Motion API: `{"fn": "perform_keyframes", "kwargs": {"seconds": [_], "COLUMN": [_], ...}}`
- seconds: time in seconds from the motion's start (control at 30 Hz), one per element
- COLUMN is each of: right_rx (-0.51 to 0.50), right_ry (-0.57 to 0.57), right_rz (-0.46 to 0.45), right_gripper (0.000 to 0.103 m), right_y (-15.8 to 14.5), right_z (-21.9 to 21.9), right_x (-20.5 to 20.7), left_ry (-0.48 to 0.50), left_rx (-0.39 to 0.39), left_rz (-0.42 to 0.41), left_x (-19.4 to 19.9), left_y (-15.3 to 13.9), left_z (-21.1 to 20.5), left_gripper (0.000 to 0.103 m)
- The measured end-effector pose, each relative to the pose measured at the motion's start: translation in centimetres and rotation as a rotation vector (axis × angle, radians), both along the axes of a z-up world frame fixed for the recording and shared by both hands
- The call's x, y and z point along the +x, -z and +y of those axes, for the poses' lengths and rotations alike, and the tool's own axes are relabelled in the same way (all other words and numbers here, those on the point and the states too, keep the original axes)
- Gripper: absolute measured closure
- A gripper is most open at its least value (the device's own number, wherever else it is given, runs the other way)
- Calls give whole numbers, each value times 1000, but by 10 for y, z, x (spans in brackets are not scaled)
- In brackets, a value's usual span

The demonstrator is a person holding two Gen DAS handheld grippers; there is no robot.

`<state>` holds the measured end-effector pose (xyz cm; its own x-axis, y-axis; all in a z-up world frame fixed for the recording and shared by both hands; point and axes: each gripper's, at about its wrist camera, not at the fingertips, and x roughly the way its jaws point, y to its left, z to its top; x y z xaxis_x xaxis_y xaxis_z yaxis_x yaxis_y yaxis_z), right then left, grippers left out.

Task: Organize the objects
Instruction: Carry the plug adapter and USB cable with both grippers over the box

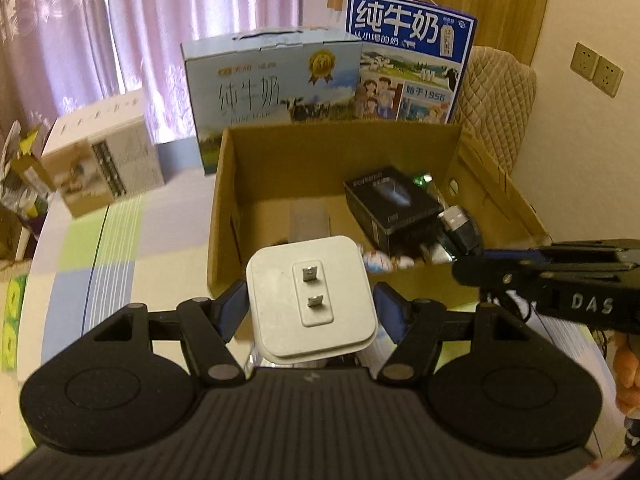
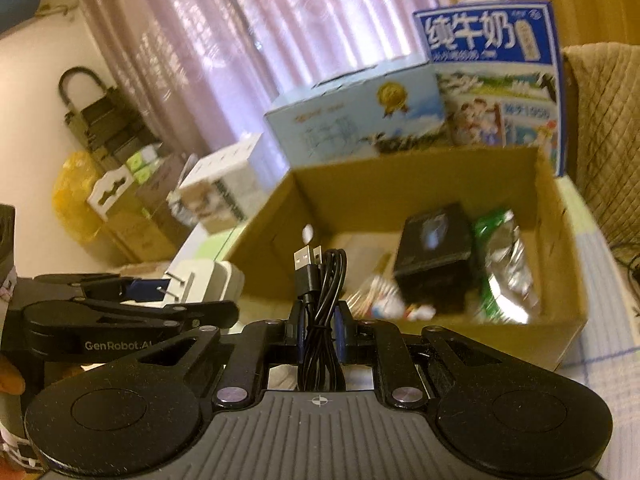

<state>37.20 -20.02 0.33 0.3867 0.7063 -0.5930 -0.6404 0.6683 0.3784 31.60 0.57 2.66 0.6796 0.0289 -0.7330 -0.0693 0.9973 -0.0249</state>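
Left claw [image 1: 312, 304] is clamped on the white charger [image 1: 312, 300], prongs up; right claw [image 2: 319, 330] grips the coiled black cable [image 2: 320, 300] (plugs upward). Cardboard box [image 1: 280, 152] lies directly ahead, centre frame, nearer the right claw.

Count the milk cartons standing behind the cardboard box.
2. A pale blue milk carton stands behind the cardboard box's back-left corner. A taller dark blue milk carton stands to its right, behind the back wall. Others may be hidden behind them.

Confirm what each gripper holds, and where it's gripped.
Left gripper: white charger, clamped on its two opposite sides, prongs facing outward. Right gripper: coiled black USB cable, pinched across the bundle's middle.
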Motion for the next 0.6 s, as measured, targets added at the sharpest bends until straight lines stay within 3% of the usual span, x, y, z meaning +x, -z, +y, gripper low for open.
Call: {"fn": "perform_keyframes", "kwargs": {"seconds": [0.23, 0.6], "right_rx": [-33, -136], "right_ry": [116, 240], "right_rz": [-19, 29], "right_gripper": [92, 92], "right_y": [-4, 24], "right_z": [-14, -25], "right_x": [48, 103], "left_ry": [3, 15], "left_rx": [23, 47], "left_rz": [0, 53], "left_x": [42, 88], "left_y": [1, 24], "left_z": [5, 8], "left_gripper": [38, 38]}}
